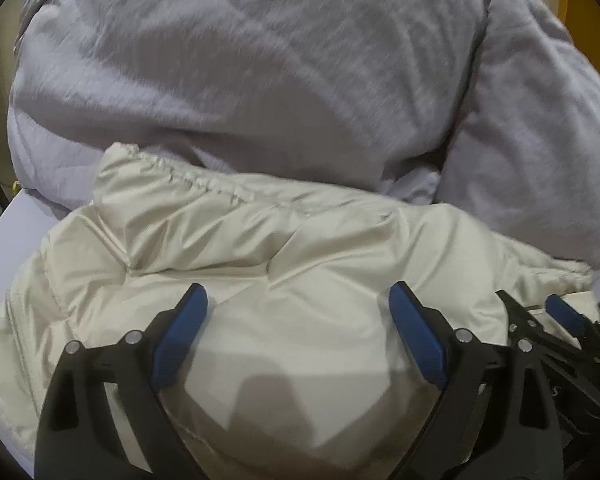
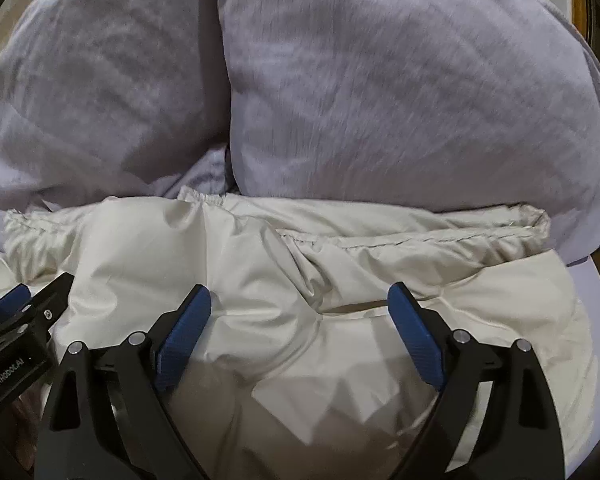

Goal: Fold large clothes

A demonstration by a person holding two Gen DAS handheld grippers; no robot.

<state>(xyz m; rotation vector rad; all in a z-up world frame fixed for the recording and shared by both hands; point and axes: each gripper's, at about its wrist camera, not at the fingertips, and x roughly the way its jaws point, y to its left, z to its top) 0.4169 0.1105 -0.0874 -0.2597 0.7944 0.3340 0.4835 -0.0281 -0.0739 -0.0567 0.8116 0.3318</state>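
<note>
Over one cream jacket [image 1: 300, 248], beside one grey garment [image 1: 240, 60], two tools [image 1: 298, 300] [image 2: 299, 300] gape empty.

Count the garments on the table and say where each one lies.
2. The cream puffer jacket lies nearest, under both grippers; the grey sweatshirt is bunched behind it. More may be hidden underneath.
</note>
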